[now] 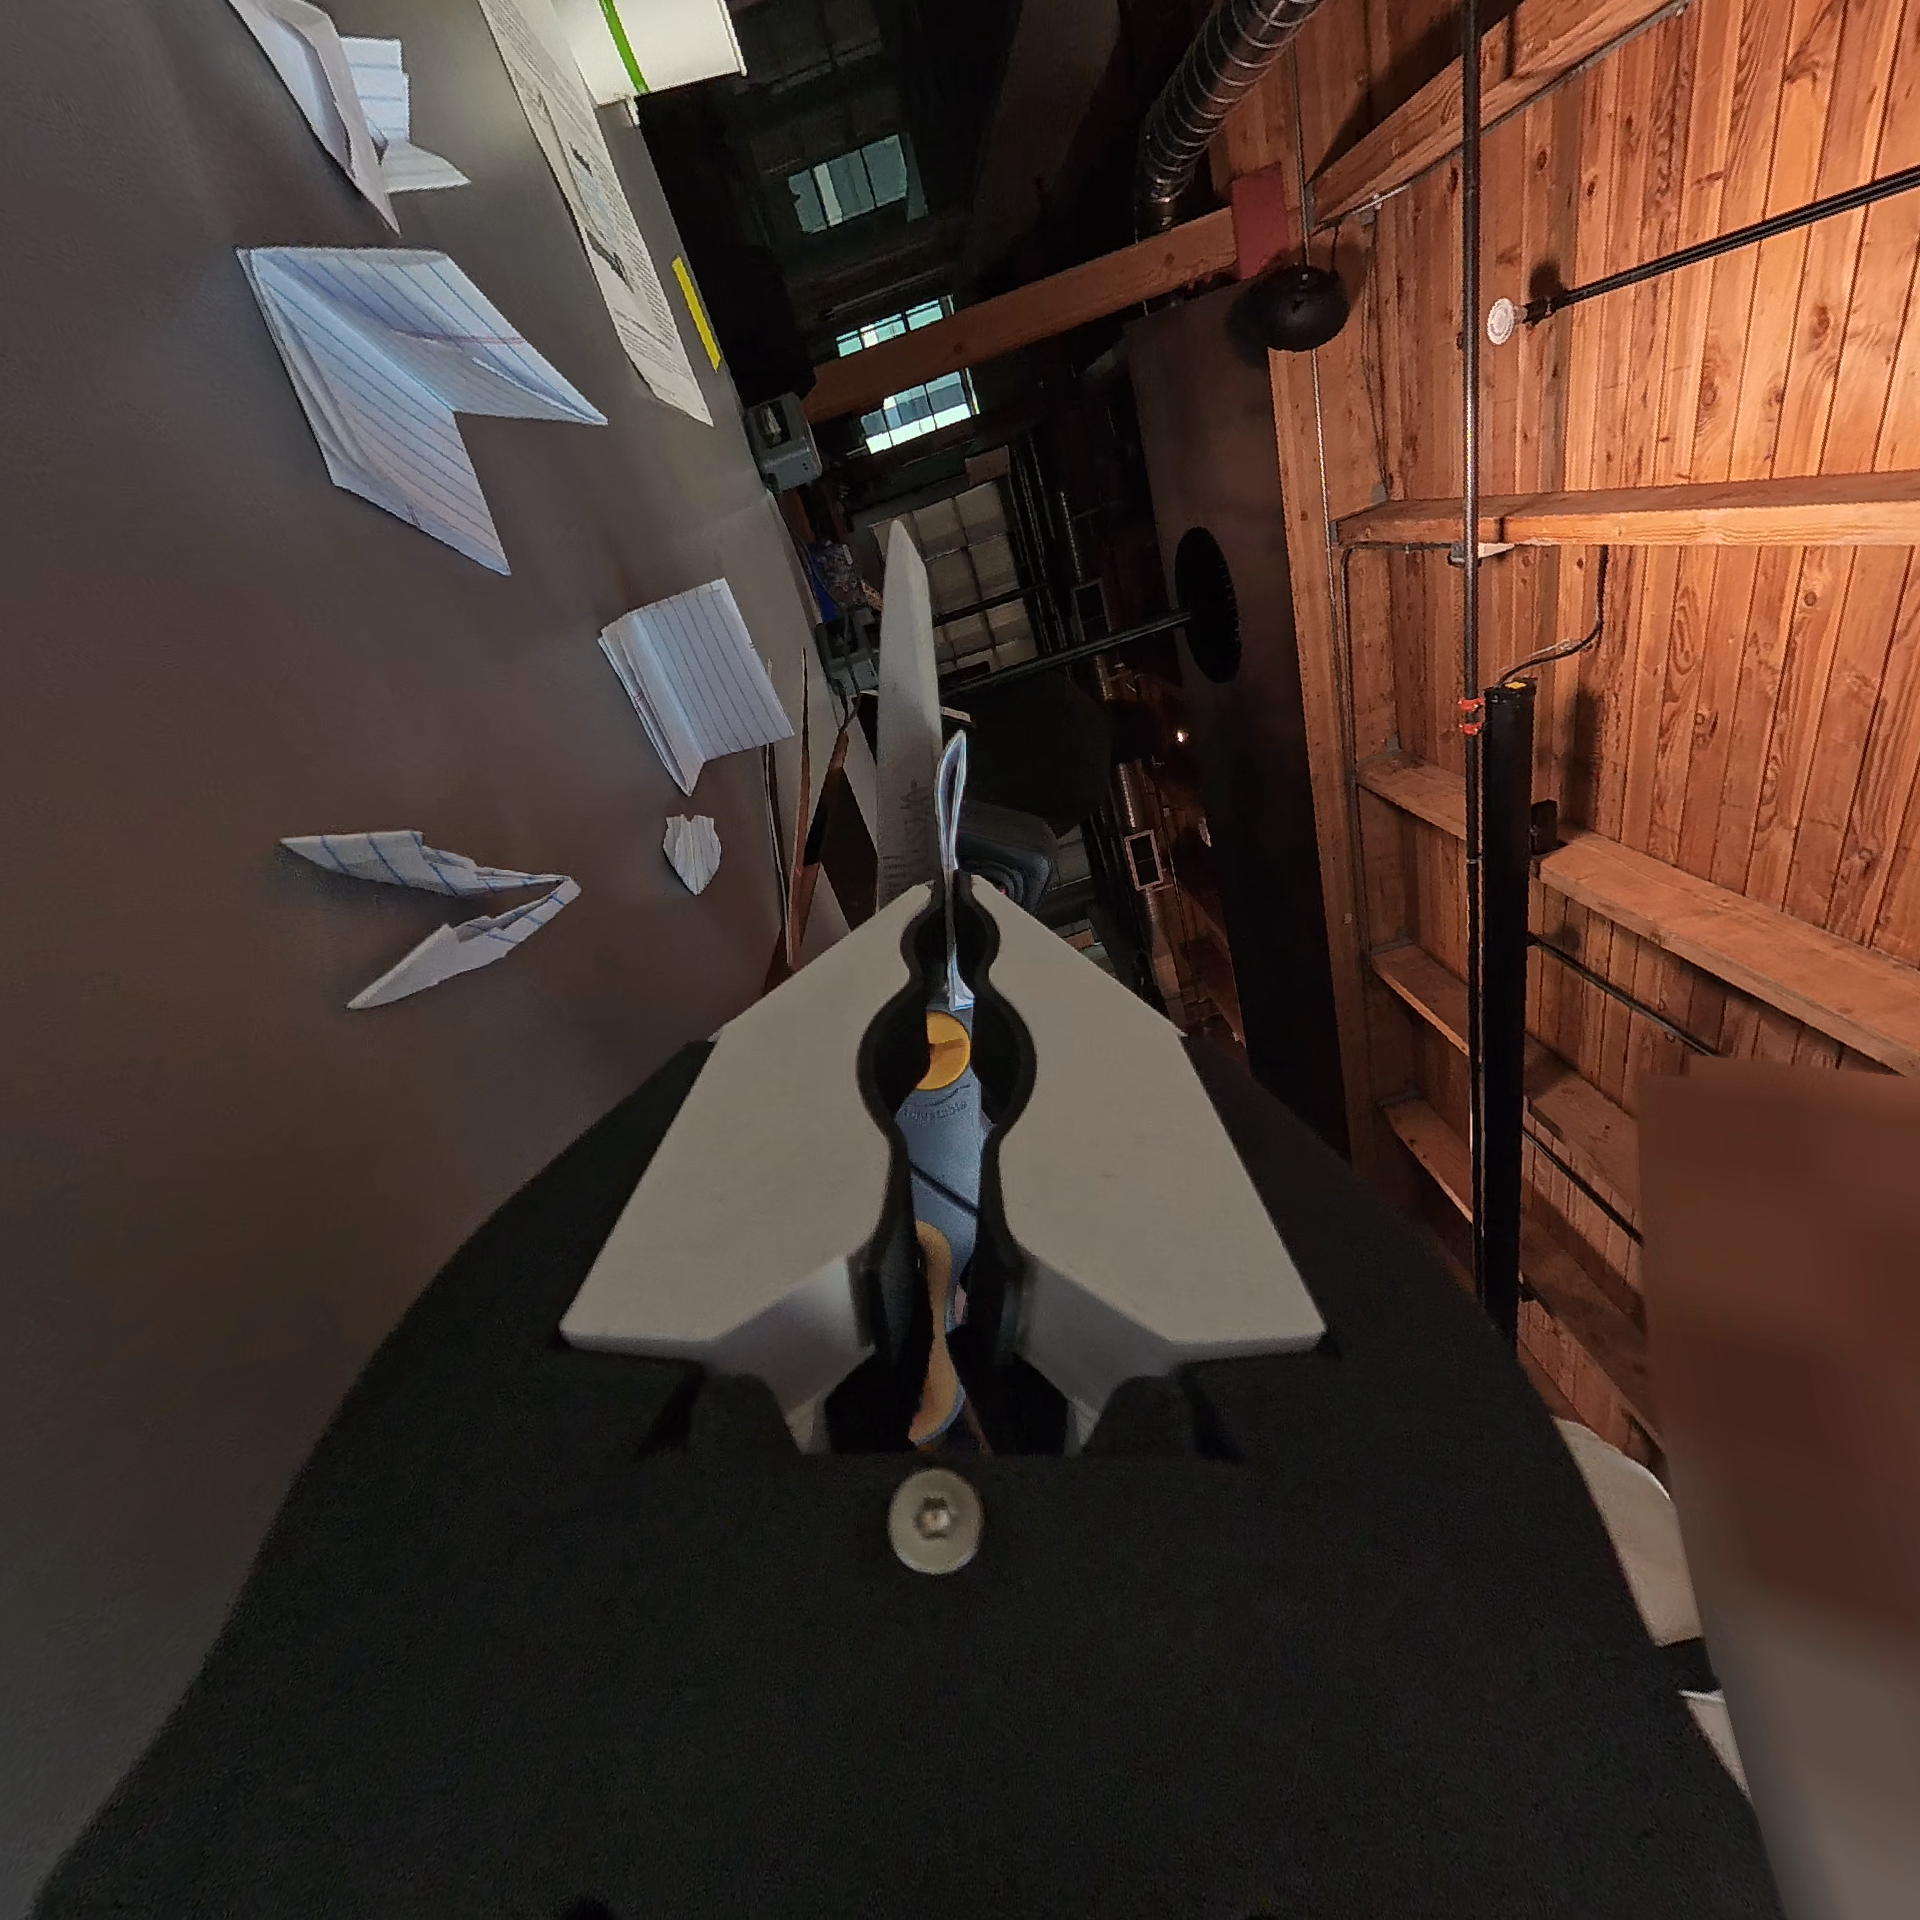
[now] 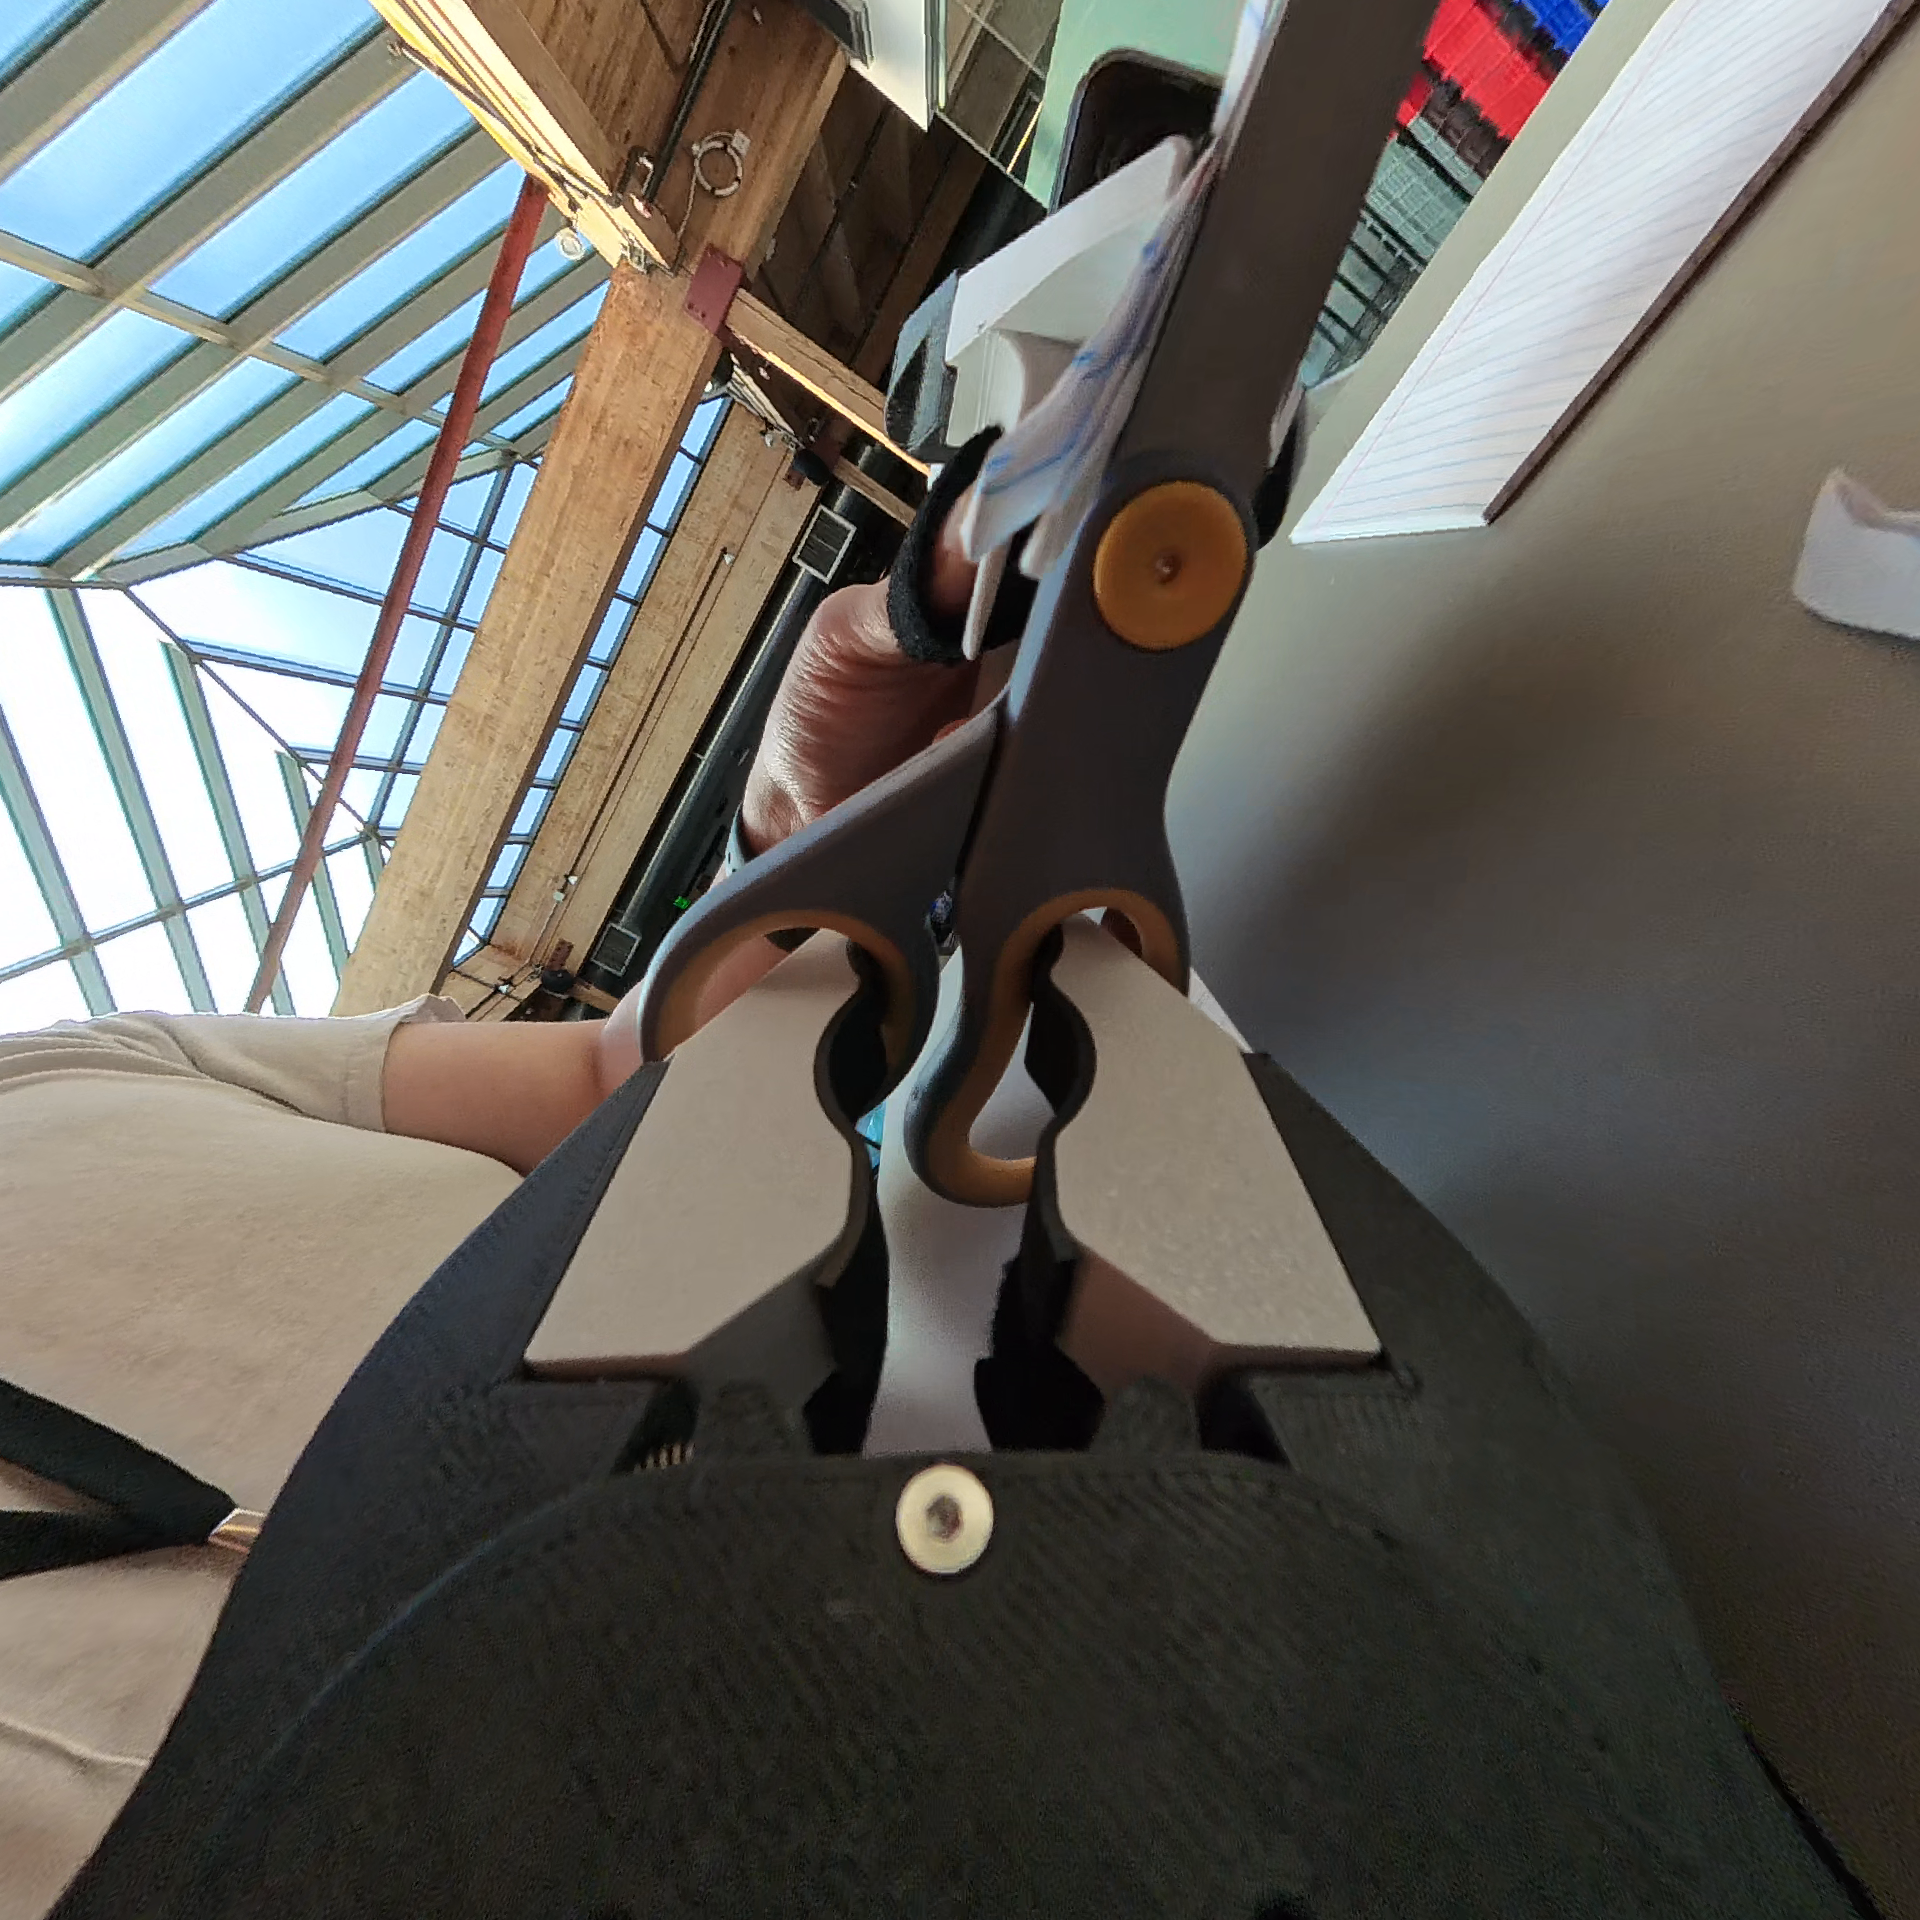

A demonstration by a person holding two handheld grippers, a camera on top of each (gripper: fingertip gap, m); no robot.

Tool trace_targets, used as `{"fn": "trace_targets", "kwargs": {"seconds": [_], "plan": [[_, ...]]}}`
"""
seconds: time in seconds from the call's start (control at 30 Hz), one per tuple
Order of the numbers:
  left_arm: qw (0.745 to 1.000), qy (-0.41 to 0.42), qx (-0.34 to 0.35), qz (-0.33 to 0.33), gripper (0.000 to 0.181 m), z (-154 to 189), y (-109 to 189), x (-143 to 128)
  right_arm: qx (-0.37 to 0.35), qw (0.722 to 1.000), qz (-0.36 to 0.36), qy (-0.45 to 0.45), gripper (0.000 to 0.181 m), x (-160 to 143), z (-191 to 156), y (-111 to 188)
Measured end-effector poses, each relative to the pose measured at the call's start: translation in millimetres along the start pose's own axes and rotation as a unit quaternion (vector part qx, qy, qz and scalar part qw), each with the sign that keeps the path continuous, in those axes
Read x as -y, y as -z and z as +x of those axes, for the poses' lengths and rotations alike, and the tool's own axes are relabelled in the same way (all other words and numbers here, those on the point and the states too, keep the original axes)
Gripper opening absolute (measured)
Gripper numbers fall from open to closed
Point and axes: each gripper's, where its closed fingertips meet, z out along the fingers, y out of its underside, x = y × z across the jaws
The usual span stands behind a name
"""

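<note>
My left gripper point(image 1: 951, 896) is shut on a small folded piece of lined paper point(image 1: 953, 790) that sticks out past its tips. Right behind the paper are the scissors, with a long blade point(image 1: 902, 707), an orange pivot and grey handles seen through the finger gap. In the right wrist view my right gripper point(image 2: 951, 977) holds the grey and orange scissors point(image 2: 1081, 748) with one finger in each handle loop; the handles are close together. The blades reach the paper point(image 2: 1081, 416) held by the left gripper point(image 2: 1039, 312). A hand point(image 2: 862, 707) grips that gripper.
The grey table point(image 1: 156, 675) carries several folded lined-paper planes point(image 1: 405, 395), a folded lined sheet point(image 1: 696, 675), a small folded piece point(image 1: 692, 847) and a printed sheet point(image 1: 613, 208). A lined pad point(image 2: 1558, 281) lies on it. A person in beige clothing point(image 2: 208, 1195) is close by. One gripper's finger ends stand about 10 centimeters off the other's.
</note>
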Motion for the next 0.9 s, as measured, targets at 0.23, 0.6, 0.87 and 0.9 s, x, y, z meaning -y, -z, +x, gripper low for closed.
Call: {"fn": "trace_targets", "kwargs": {"seconds": [0.23,0.6,0.87,0.9], "plan": [[0.996,-0.08,-0.002,-0.037,0.0,26.7,22.8,1.4,0.002,0.999,-0.007,0.046,0.021,-4.0,-8.8,8.7],[0.983,-0.163,0.078,-0.022,0.0,42.2,65.9,17.2,0.017,0.994,-0.068,0.088,0.022,-29.3,-34.3,16.0],[0.987,-0.128,0.092,-0.016,0.0,28.9,74.0,15.3,0.023,0.994,-0.093,0.055,0.022,-56.5,-36.4,0.5],[0.986,-0.127,0.102,-0.021,0.0,24.2,75.9,13.6,0.005,0.993,-0.104,0.05,0.022,-59.7,-31.3,1.5]]}}
